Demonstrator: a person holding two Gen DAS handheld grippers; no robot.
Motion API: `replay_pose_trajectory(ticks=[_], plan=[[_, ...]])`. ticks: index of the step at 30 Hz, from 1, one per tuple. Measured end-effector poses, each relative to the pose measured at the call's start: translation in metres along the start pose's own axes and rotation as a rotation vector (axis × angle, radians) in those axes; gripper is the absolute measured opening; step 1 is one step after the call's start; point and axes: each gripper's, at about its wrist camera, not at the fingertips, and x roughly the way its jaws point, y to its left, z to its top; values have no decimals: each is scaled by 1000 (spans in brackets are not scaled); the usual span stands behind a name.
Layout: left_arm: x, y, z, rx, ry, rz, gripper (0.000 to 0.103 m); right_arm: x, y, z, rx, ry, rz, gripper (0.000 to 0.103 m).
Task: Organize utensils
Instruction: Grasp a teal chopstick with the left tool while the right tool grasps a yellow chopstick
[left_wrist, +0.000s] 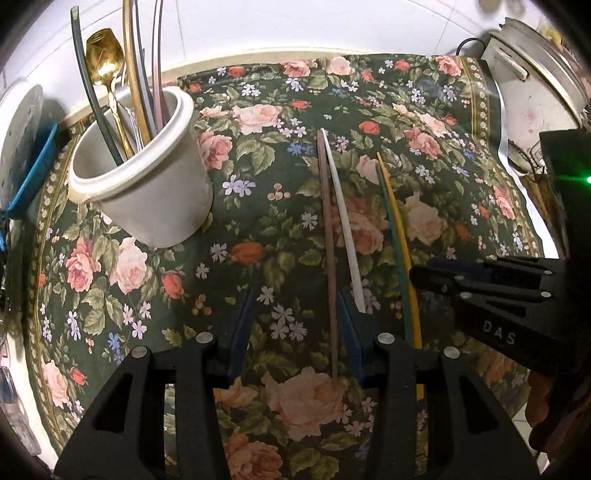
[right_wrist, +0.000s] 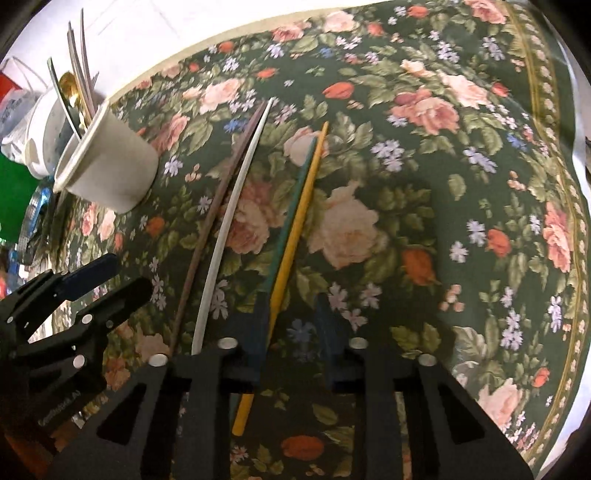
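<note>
Down on the cloth we have four loose sticks. The slim brown wooden-looking chopstick (left_wrist: 327, 221) lies between the fingers of the left claw (left_wrist: 297, 295), hard up against its right-hand finger and well off the other. That claw is released, pads not clamping anything. The thin white plastic chopstick (left_wrist: 341, 214) runs just outside that same finger, its far tip touching the brown one.

Over at the right claw (right_wrist: 293, 299), the round yellow plastic chopstick (right_wrist: 297, 221) sits inside the gap, tight beside the left-hand finger. Bare cloth shows between it and the other pad, so this claw is released too. The dark green chopstick (right_wrist: 299, 192) hugs the yellow one and disappears behind that left-hand finger.

Here's the danger, as I read it. Each stick sits off-centre, so a closing pad may push it sideways and roll it rather than pinch it. The green one could get trapped under a fingertip or dragged along with the yellow. These are smooth, narrow, tapering rods, and gripped near one end they may pivot and droop. The two claws are also close together and could bump.

The dark green floral tablecloth (left_wrist: 110, 295) looks soft and slightly rumpled, so fingertips could snag it.

Far ahead and to the left of both claws stands the tall white matte cylindrical cup (left_wrist: 159, 199), already bristling with long handles and a shiny gold metal spoon (left_wrist: 105, 55). It's crowded enough that a newcomer may catch on the way in.
</note>
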Motion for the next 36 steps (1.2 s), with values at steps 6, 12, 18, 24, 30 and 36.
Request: replay_pose_trajectory(ticks=[6,12,18,24,30,36], plan=[[3,4,0,-4,4,1,44,2,2,1,11,-4,7,15],[3,7,0,2,4,3,44,6,10,3,-10,-21,-53,11],[1,5,1,32,-1,-11,44,1,-2,-2,-22,-24,-160,5],[6,-1,0,60,14,-39,44,-25,-48,-13,85,-39,-199,5],[9,-21,4,108,24,-80,44,-27,-81,-9,195,-12,-109,6],[11,-47,13,162,27,-116,44,-27,-75,8,179,-33,-100,6]])
